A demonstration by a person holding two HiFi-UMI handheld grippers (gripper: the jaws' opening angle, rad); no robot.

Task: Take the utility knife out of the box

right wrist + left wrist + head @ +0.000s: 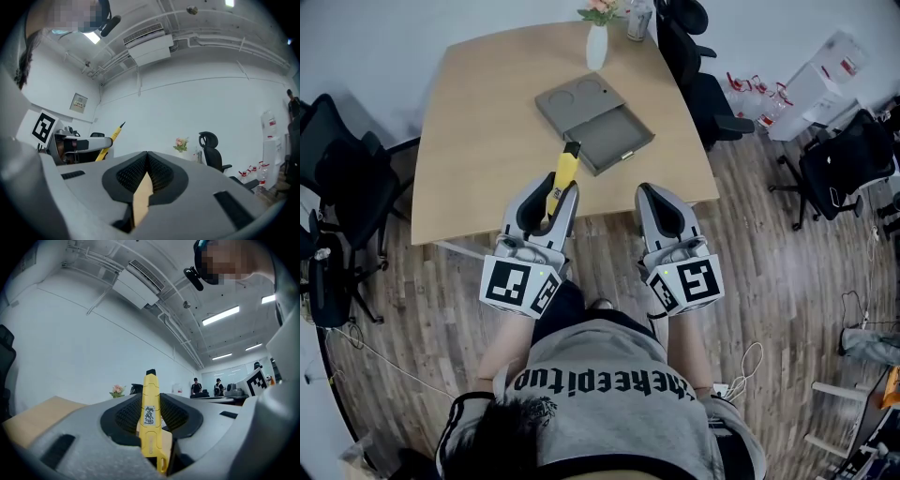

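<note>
— Where to look for the utility knife (563,172)?

— Just below centre in the head view. Pinched in the left gripper (551,199), out of the box (593,120), nose close to its lower-left edge in the picture.

— Gripped how?

— By the rear of the yellow body, pads clamped on both flat sides, black nose poking ahead. Probably held that far back to keep the blade end clear of the pads.

— And the right gripper (664,199)?

— Right of centre, alongside, well apart from the knife. Pads together at the tips, nothing between them. Likely just parked out of the way.

— The box?

— Upper centre on the table (478,141), grey, lower part slid out toward the lower right, nothing made out inside. Judged from that: taking-out as good as done.

— Anything gained from the gripper views?

— From the left gripper view, a white label on the knife and a firm pinch, with only far wall behind the nose, so touching nothing. Hard to read from above. From the right gripper view, tips meeting over a tan sliver, plus the knife side-on at left, tilted nose-up. Missing from both: the box. Only from the head view: its place on the table.
</note>
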